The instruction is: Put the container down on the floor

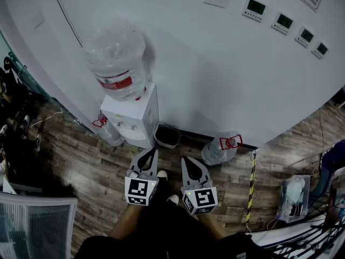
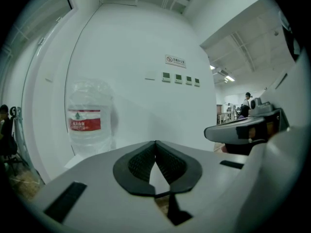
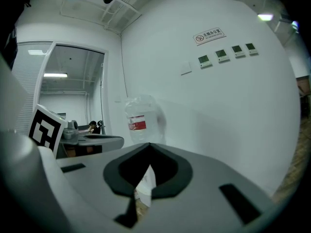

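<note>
A big clear water bottle [image 1: 116, 63] with a red label stands upside down on a white dispenser [image 1: 132, 117] against the curved white wall. It also shows in the left gripper view as the bottle [image 2: 86, 118] and in the right gripper view as the bottle [image 3: 139, 120]. Another clear bottle [image 1: 220, 149] with a red handle lies on the wooden floor to the right, and one more bottle [image 1: 109, 134] sits left of the dispenser. My left gripper [image 1: 152, 151] and right gripper [image 1: 186, 159] hover side by side in front of the dispenser, both shut and empty.
A black bin [image 1: 167, 135] stands by the dispenser's right side. A yellow-black striped strip [image 1: 250, 188] runs across the floor at right, with a clear box [image 1: 294, 196] beyond it. A mesh chair back [image 1: 32, 225] is at lower left. Wall panels [image 1: 256, 7] hang high up.
</note>
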`<action>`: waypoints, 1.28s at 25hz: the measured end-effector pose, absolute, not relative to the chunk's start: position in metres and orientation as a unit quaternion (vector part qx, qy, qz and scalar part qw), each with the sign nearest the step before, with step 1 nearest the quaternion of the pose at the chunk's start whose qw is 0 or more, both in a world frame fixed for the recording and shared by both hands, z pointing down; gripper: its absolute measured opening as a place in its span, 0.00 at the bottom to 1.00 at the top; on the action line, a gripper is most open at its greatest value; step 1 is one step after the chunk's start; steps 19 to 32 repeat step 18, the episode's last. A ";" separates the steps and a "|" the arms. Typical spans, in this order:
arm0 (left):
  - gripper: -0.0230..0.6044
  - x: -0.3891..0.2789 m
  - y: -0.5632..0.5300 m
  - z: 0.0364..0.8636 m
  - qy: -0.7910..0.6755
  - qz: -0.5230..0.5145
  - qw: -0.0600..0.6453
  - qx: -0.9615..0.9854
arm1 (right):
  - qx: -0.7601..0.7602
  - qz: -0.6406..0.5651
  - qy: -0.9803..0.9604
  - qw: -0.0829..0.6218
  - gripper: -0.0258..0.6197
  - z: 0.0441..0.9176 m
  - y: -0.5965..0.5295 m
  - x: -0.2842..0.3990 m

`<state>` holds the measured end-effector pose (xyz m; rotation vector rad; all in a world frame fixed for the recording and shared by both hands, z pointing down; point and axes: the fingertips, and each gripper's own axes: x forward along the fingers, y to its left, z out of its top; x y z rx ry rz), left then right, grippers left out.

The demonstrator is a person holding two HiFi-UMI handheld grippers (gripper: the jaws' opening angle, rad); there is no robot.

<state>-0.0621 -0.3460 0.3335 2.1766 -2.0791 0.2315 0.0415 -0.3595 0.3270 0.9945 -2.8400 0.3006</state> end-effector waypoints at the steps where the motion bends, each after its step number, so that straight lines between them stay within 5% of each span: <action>1: 0.06 -0.060 -0.346 0.334 -0.686 0.076 0.062 0.721 | 0.328 0.098 -0.938 0.060 0.05 0.327 -0.359 0.043; 32: 0.06 -0.054 -0.351 0.347 -0.676 0.080 0.074 0.729 | 0.329 0.110 -0.935 0.071 0.05 0.339 -0.365 0.048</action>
